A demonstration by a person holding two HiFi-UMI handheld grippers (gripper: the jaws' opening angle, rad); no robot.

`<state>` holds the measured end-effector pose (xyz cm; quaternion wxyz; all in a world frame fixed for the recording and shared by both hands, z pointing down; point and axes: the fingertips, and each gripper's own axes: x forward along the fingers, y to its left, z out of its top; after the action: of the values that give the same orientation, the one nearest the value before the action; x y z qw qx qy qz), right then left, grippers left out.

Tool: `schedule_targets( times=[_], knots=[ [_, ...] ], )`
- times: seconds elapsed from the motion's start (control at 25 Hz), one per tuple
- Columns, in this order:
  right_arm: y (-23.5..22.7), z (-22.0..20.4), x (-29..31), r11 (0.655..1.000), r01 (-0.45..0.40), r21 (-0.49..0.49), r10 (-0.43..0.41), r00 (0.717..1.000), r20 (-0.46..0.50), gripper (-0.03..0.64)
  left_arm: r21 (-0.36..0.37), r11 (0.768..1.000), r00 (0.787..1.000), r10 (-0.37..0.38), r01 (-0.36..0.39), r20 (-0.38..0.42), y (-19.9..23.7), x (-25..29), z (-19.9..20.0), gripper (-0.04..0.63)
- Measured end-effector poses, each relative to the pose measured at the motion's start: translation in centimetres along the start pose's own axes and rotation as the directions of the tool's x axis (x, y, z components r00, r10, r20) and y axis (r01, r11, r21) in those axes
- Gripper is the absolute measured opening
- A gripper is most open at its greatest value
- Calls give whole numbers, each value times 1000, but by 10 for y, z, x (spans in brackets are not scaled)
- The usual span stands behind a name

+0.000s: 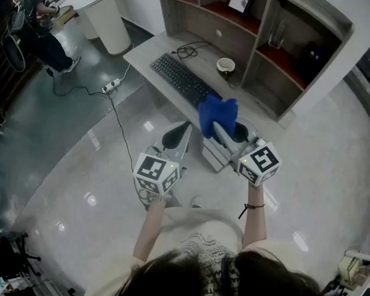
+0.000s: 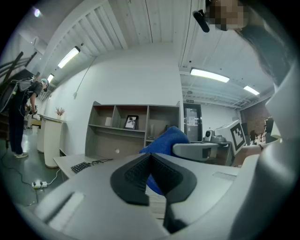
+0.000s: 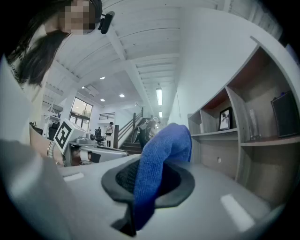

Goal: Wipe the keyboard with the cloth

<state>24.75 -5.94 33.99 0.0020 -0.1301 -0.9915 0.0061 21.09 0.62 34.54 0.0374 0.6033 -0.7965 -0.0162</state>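
Observation:
A black keyboard [image 1: 182, 80] lies on the grey desk [image 1: 147, 51], well ahead of both grippers; it shows small at the left in the left gripper view as the keyboard [image 2: 81, 166]. My right gripper [image 1: 226, 133] is shut on a blue cloth [image 1: 216, 115], which stands up out of the jaws as a folded wad [image 3: 161, 159]. My left gripper [image 1: 179, 136] is shut with nothing between its pads. Both are held in the air short of the desk's near edge, side by side. The cloth [image 2: 165, 140] shows just right of the left jaws.
A cup [image 1: 226, 66] and a black cable [image 1: 189, 50] lie on the desk beyond the keyboard. A shelf unit [image 1: 265, 43] with a picture frame stands behind. A power strip [image 1: 111, 85] and cord trail on the floor at left. A person [image 1: 40, 25] is at far left.

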Motion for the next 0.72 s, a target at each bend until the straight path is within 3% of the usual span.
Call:
schedule_targets(
  times=[0.72],
  knots=[
    [-1,3,-10,1000,18,20,-18,1000,8,58,-24,1000,999,-11,10,-38,-3,-1,-11,5]
  ],
)
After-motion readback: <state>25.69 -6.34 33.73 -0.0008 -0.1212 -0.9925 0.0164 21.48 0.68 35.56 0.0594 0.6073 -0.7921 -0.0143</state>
